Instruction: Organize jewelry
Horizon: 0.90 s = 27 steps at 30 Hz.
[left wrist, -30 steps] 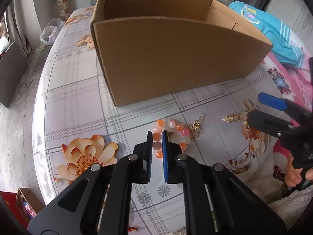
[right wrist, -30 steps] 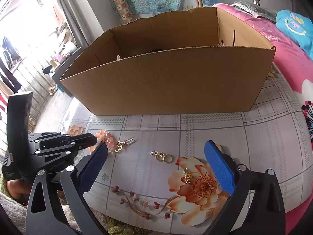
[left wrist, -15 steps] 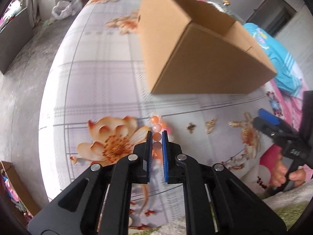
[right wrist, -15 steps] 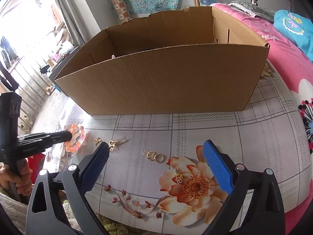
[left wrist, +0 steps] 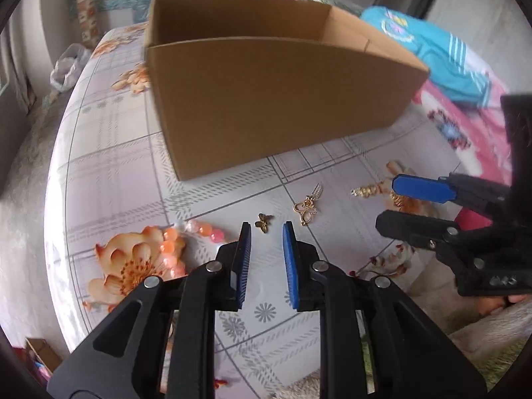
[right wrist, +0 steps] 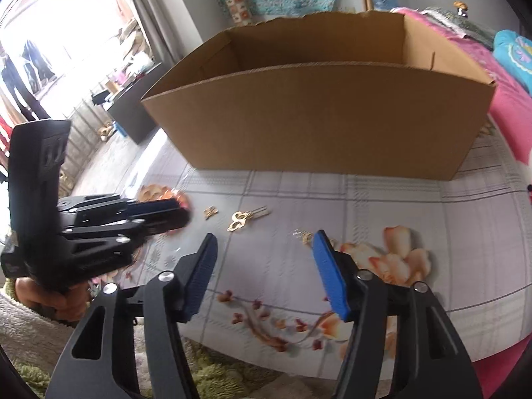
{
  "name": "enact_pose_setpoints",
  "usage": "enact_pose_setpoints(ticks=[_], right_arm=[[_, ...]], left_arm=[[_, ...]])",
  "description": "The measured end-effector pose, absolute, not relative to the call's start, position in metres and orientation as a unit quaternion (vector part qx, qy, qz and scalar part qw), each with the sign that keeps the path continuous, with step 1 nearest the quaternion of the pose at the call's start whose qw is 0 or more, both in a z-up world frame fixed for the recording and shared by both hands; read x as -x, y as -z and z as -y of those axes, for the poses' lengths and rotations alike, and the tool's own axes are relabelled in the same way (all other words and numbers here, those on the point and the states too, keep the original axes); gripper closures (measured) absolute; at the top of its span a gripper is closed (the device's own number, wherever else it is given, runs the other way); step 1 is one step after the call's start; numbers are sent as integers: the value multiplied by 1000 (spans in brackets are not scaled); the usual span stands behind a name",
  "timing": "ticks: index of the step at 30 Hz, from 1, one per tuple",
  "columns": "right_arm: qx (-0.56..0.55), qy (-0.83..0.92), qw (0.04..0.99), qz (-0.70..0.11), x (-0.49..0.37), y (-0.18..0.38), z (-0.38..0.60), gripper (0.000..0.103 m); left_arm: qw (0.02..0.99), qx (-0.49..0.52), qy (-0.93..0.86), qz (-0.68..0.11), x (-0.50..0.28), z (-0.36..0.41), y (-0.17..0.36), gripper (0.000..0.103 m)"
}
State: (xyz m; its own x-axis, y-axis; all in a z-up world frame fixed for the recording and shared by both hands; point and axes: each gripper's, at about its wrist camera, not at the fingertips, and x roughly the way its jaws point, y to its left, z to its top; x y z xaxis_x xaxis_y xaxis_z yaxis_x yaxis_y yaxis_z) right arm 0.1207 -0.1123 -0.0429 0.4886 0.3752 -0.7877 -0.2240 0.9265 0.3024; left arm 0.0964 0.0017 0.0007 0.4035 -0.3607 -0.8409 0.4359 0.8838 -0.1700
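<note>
Jewelry is seen scattered on a floral tablecloth point(left wrist: 109, 166) in front of an open cardboard box point(left wrist: 266, 99), none of it visibly inside. In front of the box's left corner lies a bead bracelet point(left wrist: 173, 249); nearer the box's middle sit a butterfly-and-feather charm point(left wrist: 307, 209) and a small gold butterfly point(left wrist: 263, 222); toward the box's right end a gold clip point(left wrist: 365, 191) is partly masked.

The left gripper point(left wrist: 266, 229) is held low with its jaws moderately parted and nothing between them — the small butterfly lies just ahead of the gap. The right gripper point(right wrist: 264, 242) is spread wide and likewise empty, in front of the box's middle.

The step in hand is judged to be a pinch on the small butterfly: the pads should be lowered flush to the cloth and closed slowly, so the flat piece is not skidded away or fabric gathered.

Open cloth is left between the pieces and the box's front wall. That tall rim must be cleared, and the two grippers are close together.
</note>
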Motion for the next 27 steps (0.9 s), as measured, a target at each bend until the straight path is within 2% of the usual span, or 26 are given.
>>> enact_pose_setpoints(ticks=[10,11,13,15,22,27], right_arm=[[-80,-179,860,-472,-122,47,111,47],[-80,-179,860,-471,-122,47,112,47],[-81,-180,861,-469,-123,47,112,48],[-82,-180,860,-470,-125,47,113,48],[-70,-185,863,-465,-127,46,110,52],[-60,-208,856,-469,-134,49,95,61]], left_arm=[[828,-94,236,-499,-111,21,12,85],[829,-100,235,-498,-111,23,12,86],[832,-120,227,-491,-111,27,13,95],[834,-137,225,-485,-109,31,13,96],[836,-97,232,-487,-109,12,7,96],[842,-76,226,-483,-108,4,2,96]])
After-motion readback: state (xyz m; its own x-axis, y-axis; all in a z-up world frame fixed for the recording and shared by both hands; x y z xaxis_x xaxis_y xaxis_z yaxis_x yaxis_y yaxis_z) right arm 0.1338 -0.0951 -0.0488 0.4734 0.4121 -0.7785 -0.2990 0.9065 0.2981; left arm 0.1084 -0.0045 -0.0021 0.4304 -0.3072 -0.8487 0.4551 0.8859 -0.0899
